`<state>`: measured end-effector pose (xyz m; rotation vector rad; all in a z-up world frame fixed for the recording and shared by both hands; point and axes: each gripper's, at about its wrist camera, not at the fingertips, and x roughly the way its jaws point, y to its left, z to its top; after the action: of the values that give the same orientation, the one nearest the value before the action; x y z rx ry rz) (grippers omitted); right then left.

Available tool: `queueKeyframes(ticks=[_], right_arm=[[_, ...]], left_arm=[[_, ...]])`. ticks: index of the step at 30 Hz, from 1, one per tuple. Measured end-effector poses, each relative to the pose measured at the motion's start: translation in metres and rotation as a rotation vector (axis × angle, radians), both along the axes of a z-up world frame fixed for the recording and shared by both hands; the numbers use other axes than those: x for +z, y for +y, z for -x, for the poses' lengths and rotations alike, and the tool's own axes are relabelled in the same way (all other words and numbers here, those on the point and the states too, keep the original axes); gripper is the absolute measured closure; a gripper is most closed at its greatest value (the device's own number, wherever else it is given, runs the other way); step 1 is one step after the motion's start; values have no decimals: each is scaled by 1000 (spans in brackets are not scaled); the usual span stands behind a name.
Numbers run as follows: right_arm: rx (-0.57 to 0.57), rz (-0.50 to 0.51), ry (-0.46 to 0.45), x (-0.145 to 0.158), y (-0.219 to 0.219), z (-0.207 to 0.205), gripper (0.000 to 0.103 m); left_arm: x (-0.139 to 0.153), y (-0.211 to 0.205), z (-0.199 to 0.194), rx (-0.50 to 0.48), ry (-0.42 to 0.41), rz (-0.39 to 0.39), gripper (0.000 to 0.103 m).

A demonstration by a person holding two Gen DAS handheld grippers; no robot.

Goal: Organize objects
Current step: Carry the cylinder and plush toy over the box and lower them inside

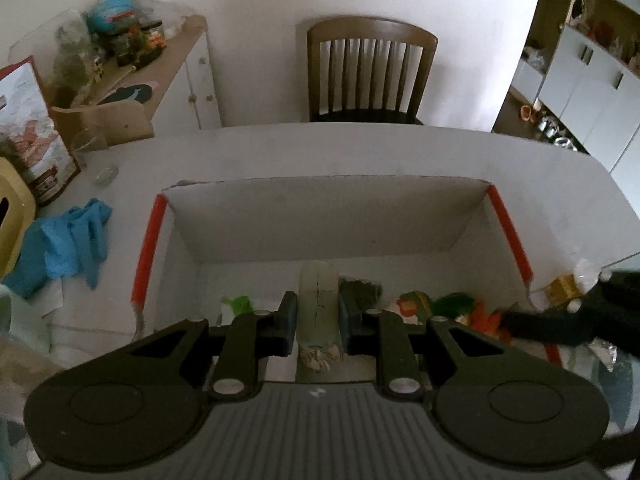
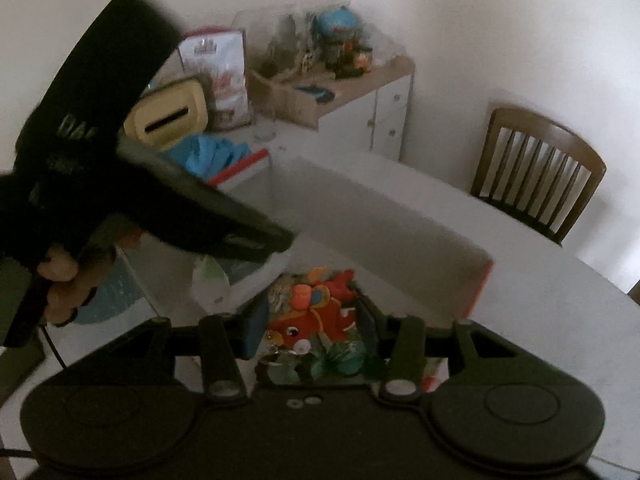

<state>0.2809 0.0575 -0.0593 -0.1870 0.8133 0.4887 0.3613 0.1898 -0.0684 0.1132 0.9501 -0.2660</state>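
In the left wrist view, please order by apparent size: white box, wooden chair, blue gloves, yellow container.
1. white box
2. wooden chair
3. blue gloves
The yellow container is cut off by the frame edge, so it stays unranked.

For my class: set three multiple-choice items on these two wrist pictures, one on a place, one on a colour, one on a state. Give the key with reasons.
1. Where is the chair?
A. at the table's far side
B. on the table
C. inside the box

2. What colour are the gloves lying left of the box?
A. red
B. blue
C. yellow

3. What is the left gripper doing?
A. gaping empty
B. lying flat on the table
C. clamping a pale tube

Key: 1 A, it stands beyond the table edge. 2 B, they look bright blue. 3 C, both pads press the tube.
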Motion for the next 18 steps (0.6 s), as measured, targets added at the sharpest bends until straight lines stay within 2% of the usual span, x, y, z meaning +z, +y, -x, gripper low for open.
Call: queueKeyframes(ticks=[9,18], right_arm=[[-31,22,93,-38,11,-14,57],[-58,54,145,-56,13,-24,57]], left_arm=[[-27,-20,-17,-31,53,-6,82],[-49,-30,-26,-39,112,-29,82]])
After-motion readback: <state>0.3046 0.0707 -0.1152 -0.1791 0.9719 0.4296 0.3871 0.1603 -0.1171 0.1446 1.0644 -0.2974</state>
